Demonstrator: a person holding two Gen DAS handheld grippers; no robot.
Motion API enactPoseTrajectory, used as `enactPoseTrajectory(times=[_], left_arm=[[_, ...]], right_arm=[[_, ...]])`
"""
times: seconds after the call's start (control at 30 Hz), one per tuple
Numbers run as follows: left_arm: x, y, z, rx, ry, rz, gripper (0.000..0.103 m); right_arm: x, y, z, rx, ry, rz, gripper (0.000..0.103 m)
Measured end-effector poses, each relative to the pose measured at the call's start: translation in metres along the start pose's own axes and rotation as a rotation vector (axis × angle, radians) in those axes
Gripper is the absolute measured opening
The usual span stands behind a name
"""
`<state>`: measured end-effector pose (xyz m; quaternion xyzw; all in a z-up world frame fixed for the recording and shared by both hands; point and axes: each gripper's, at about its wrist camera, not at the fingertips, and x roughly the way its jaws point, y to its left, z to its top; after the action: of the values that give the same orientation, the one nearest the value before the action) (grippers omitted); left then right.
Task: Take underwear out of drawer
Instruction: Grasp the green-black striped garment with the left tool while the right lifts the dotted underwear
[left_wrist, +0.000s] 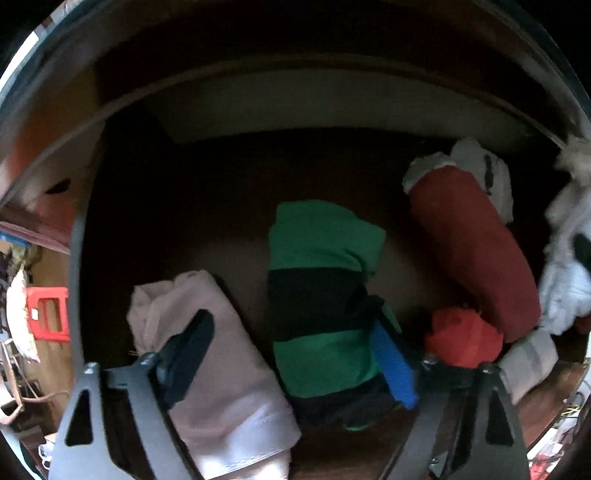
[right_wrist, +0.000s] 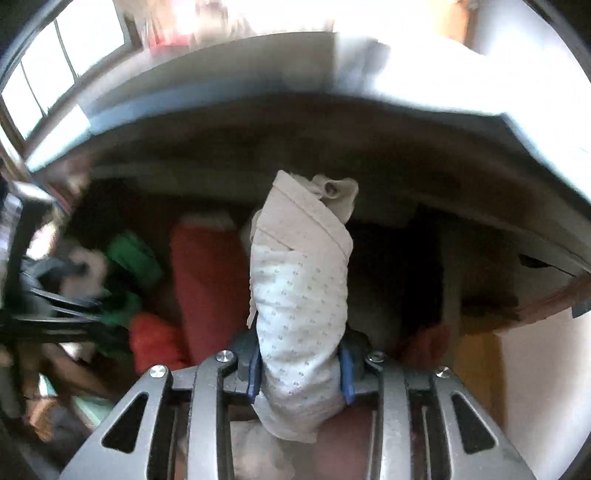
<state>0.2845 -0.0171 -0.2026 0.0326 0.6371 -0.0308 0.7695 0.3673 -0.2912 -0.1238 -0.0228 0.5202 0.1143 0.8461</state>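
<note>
Words: none can be read in either view.
Numbers: none can be read.
Brands and signs: none can be read.
Rolled cloth with small dots (right_wrist: 301, 295): the dots are only a pattern, not letters.
White cloth at the back right corner of the drawer (left_wrist: 484, 173): it has a small dark mark, too blurred to read.

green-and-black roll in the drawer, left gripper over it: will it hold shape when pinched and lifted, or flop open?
The green-and-black roll is folded fabric, so it will probably squash under the pads, not resist. A loose flap at its top end suggests it may partly unroll once lifted. It looks light; the spotted roll, clamped in the right gripper, keeps its form.
</note>
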Motion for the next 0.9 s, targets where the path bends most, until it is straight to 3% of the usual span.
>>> enactPoseTrajectory(times=[0.03,0.17,0.37,0.4,0.6,0.9], left_arm=[[0.002,0.001,0.0,-0.007,0.01,-0.014,0.074],[0.005,0.001,-0.005,-0.033,0.017,-0.103,0.039],[-0.001,0.0,-0.011,-0.053,-0.036,-0.156,0.019],[-0.004,0.001,-0.013,-0.057,-0.054,-0.166,0.018],[-0.039,0.007,-0.03,-0.05,-0.214,-0.179,0.016],[-0.099,0.004,-0.05,0.002,-0.398,-0.111,0.016]], right_arm=[[-0.013,0.0,-0.001,0.02,-0.049,0.019,0.035],[-0.048,-0.003,-0.004,0.071,-0.176,0.055,0.035],[-0.06,-0.005,-0.026,0.121,-0.284,0.084,0.035],[-0.058,-0.002,-0.014,0.128,-0.292,0.091,0.035],[-0.064,-0.002,-0.022,0.156,-0.342,0.089,0.035],[-0.084,0.003,-0.03,0.17,-0.384,0.1,0.035]])
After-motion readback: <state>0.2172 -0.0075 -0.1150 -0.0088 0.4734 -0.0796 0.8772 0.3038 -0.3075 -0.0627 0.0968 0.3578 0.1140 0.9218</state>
